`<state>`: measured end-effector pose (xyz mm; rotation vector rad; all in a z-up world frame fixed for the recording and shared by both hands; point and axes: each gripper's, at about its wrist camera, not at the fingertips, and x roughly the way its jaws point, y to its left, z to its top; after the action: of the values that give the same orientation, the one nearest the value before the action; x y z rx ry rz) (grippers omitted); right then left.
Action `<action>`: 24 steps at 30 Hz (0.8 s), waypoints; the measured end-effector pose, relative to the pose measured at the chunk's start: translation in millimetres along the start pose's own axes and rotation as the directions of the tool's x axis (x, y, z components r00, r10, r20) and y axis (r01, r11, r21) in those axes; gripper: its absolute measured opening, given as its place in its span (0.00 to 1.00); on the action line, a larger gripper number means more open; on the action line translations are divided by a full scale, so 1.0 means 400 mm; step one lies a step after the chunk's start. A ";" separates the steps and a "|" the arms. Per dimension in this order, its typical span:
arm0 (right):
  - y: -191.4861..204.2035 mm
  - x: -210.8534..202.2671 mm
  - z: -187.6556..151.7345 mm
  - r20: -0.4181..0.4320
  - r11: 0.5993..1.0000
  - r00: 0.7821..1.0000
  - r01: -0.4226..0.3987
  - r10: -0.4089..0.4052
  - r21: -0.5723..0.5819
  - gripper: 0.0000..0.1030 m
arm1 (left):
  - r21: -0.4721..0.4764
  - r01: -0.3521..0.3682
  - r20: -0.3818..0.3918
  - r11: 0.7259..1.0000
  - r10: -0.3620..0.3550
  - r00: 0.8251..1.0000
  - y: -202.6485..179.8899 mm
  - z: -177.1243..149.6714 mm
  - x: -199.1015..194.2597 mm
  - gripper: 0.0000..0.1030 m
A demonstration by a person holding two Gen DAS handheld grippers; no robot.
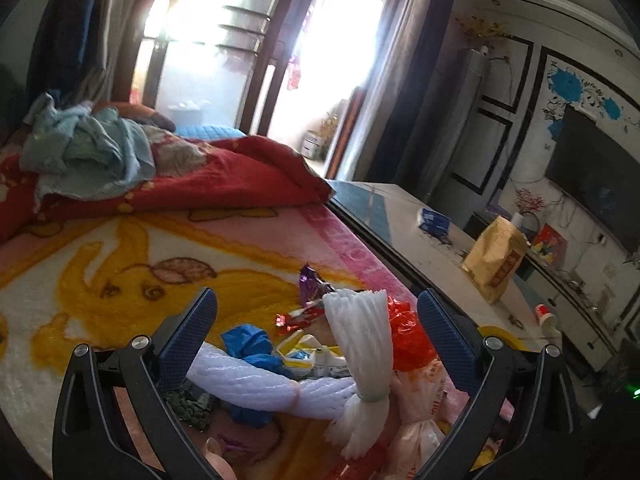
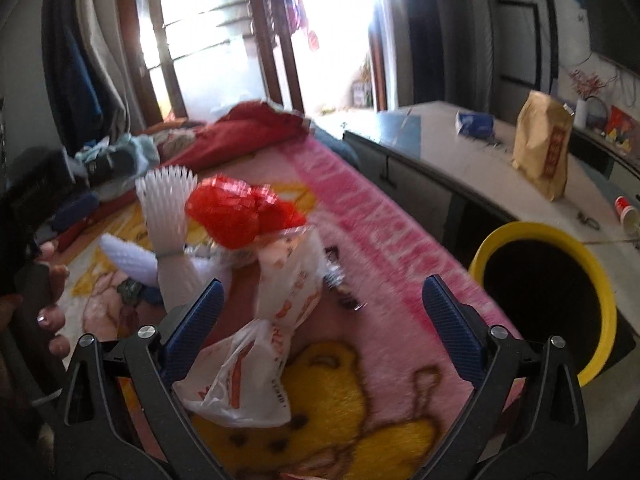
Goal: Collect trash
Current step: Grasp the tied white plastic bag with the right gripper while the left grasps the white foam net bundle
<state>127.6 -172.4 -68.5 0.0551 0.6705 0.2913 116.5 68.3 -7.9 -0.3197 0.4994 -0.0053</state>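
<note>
Nearest, the right gripper (image 2: 320, 312) is spread over a white plastic bag (image 2: 256, 352) on the pink blanket (image 2: 384, 240); only its view shows the yellow bin (image 2: 600, 280). Likewise the left gripper (image 1: 316, 324) is held wide above foam netting (image 1: 360, 336), blue scraps (image 1: 252, 344) and wrappers (image 1: 312, 284), seen solely there.

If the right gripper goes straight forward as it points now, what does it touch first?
Most likely the white plastic bag with orange print, which lies between the open fingers of the right gripper on the pink blanket. The red mesh net lies behind it; depth is uncertain.
</note>
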 end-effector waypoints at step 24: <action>0.035 0.104 -0.068 -0.244 0.978 0.948 -0.191 0.205 0.080 0.50 | -0.179 0.197 -0.147 0.964 -0.224 0.963 0.021 -0.014 0.129 0.59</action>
<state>138.1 -148.4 -112.8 0.1410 0.9276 0.4786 158.7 70.2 -39.5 -0.5351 0.6312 -0.2012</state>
